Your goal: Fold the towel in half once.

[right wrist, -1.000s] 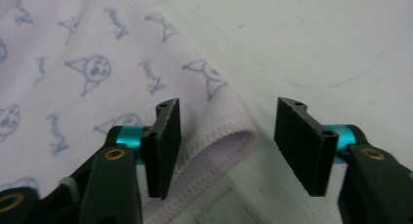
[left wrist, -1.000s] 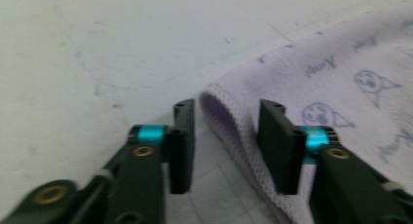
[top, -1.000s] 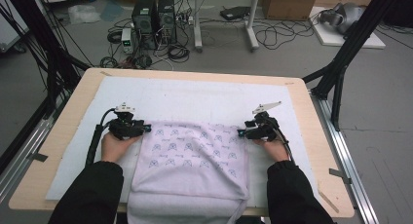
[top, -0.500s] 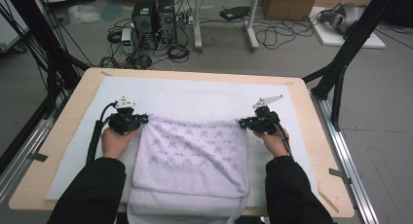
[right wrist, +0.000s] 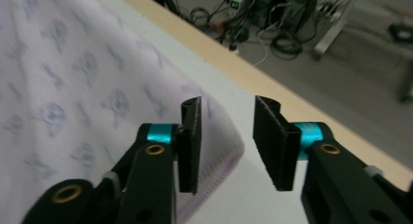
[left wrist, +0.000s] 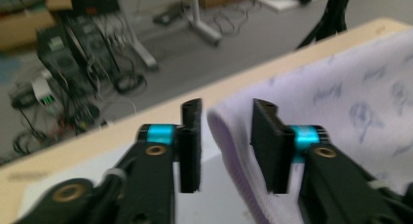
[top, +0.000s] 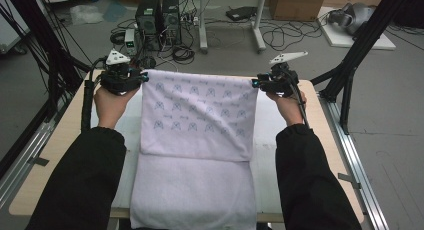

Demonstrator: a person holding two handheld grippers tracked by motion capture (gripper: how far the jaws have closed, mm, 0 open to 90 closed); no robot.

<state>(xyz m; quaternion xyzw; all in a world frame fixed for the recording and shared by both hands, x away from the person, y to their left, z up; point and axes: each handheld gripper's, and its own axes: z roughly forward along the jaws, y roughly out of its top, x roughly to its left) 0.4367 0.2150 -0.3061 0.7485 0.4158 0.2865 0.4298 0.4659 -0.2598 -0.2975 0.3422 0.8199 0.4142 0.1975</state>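
A pale lilac towel (top: 197,110) with a blue print lies along the table (top: 62,140), and its plain under-layer hangs over the near edge. My left gripper (top: 143,78) is at its far left corner and my right gripper (top: 256,83) at its far right corner. In the left gripper view the towel (left wrist: 350,87) has its hemmed corner between the jaws of the left gripper (left wrist: 226,112), unpinched. In the right gripper view the towel (right wrist: 73,78) has its corner by the left jaw of the right gripper (right wrist: 226,109). Both pairs of jaws have just been opening.
A white mat (top: 127,135) covers the tabletop under the towel. Computers and tangled cables (top: 155,20) sit on the floor beyond the far edge. Black frame posts stand at left (top: 45,45) and right (top: 357,55). A metal rail (top: 350,155) runs along the right side.
Both hands have moved up and toward the far edge, carrying the towel's far edge with them. The printed layer now stretches much farther across the table.
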